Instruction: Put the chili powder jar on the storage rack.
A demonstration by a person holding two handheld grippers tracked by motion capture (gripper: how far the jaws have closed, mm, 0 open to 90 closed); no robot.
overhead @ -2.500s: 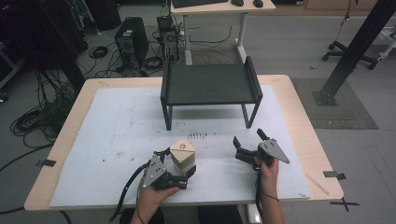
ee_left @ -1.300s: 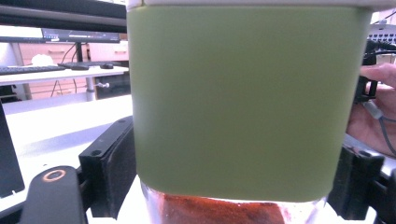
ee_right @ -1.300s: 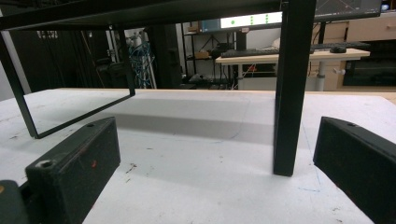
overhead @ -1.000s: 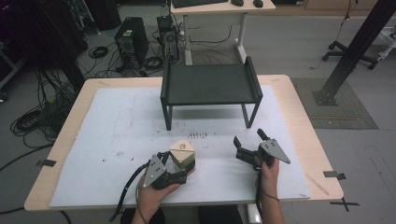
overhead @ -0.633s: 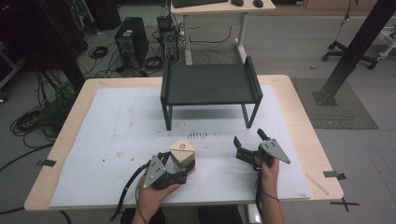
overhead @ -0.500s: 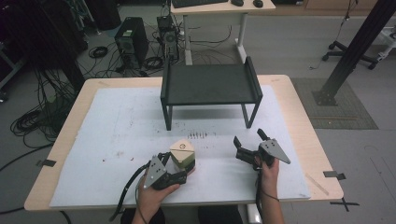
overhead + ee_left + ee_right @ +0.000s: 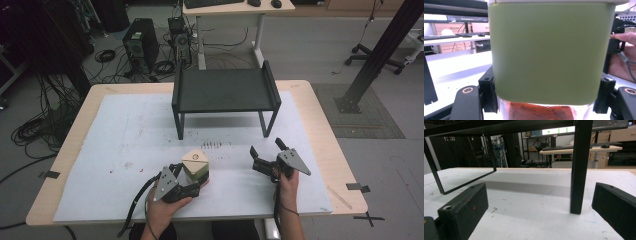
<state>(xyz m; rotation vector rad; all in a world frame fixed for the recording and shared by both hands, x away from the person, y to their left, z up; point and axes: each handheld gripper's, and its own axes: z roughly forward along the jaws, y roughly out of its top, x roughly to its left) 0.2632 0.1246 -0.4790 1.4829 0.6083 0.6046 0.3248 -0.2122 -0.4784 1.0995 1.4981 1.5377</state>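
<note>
A green jar (image 7: 549,52) with a cream lid (image 7: 195,159) and red contents; black shelf (image 7: 225,90), white mat (image 7: 140,135).

A low black metal shelf stand (image 7: 225,90) blocks the worktop's (image 7: 80,150) far middle. Its left and right edges lie open, as does the gap beneath the stand.

You are looking at a black metal stand (image 7: 225,91) sitting toward the far side of a white mat (image 7: 125,135) covering the wooden table (image 7: 320,130); beyond it, a computer tower (image 7: 140,44) and cables (image 7: 35,130) are lying on the floor.
</note>
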